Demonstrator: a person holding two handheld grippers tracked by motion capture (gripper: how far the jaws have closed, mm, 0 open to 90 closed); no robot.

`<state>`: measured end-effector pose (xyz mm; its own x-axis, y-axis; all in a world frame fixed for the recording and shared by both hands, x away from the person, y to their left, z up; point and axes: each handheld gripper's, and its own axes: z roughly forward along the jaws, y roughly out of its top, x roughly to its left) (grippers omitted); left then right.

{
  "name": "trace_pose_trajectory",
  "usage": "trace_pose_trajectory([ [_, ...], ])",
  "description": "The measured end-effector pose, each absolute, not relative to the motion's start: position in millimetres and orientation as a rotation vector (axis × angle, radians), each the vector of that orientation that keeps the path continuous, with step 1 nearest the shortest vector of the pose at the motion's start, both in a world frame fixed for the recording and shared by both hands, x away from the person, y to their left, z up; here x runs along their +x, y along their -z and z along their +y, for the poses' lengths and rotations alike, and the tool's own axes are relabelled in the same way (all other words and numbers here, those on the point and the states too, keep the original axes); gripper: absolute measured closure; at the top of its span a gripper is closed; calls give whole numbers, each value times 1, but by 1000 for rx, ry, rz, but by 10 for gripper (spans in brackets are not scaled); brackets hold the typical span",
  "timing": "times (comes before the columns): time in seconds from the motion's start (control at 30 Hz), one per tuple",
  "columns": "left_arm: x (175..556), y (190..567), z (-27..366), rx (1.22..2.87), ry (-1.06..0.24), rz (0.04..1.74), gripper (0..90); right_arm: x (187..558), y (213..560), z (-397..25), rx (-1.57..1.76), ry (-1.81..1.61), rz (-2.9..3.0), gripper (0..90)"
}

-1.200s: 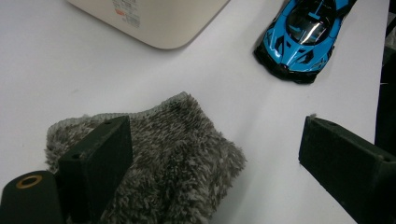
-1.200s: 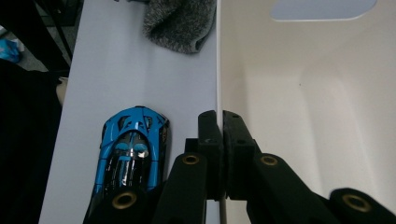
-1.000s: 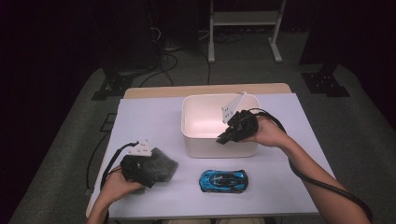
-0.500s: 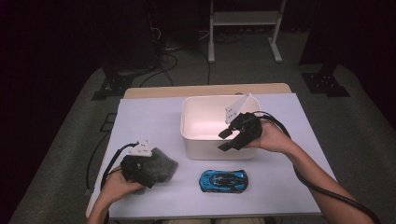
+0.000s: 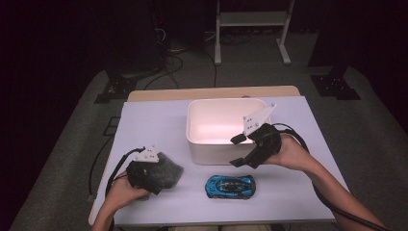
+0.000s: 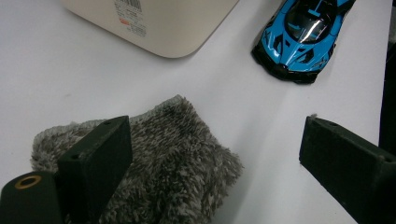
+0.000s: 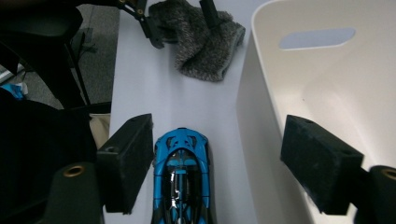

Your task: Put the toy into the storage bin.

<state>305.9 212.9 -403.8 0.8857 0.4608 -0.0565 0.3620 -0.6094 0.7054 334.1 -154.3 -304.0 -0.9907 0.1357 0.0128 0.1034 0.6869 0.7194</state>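
two things in hand: a blue toy car (image 5: pixel 230 186) and a grey fuzzy cloth (image 5: pixel 166 169).
car: lies flat on the white table (image 5: pixel 154 125), near its front edge, just in front of the white bin (image 5: pixel 192 126) and apart from it; in the right gripper view it sits below and between the jaws, nearer the left one, untouched.
cloth: lies crumpled on the table left of the car, well apart from it; the left tongs are over it.
right tongs (image 5: pixel 239 150): jaws wide apart, holding nothing, raised at the bin's front right corner, one jaw over the bin's inside, the other outside its front wall.
left tongs (image 6: pixel 224 163): jaws wide apart; one jaw rests against the cloth, the other stands over bare table.
bin: open top, nothing seen inside, label on its outer wall.
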Motion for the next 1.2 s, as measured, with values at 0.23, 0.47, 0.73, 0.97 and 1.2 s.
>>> trace_pose_trajectory([
  [0.23, 306, 408, 213, 2303, -161, 585, 84, 311, 307, -154, 151, -1220, 2835, 211],
  [0.47, 306, 407, 214, 2294, -165, 594, 81, 299, 328, -151, 124, -1203, 2868, 196],
  [0.73, 305, 407, 216, 2294, -167, 595, 80, 295, 350, -146, 139, -1188, 2893, 172],
  [0.97, 305, 406, 218, 2284, -163, 602, 80, 292, 378, -137, 144, -1141, 2934, 162],
  [1.2, 305, 406, 219, 2283, -161, 603, 76, 294, 398, -135, 164, -1125, 2928, 156],
])
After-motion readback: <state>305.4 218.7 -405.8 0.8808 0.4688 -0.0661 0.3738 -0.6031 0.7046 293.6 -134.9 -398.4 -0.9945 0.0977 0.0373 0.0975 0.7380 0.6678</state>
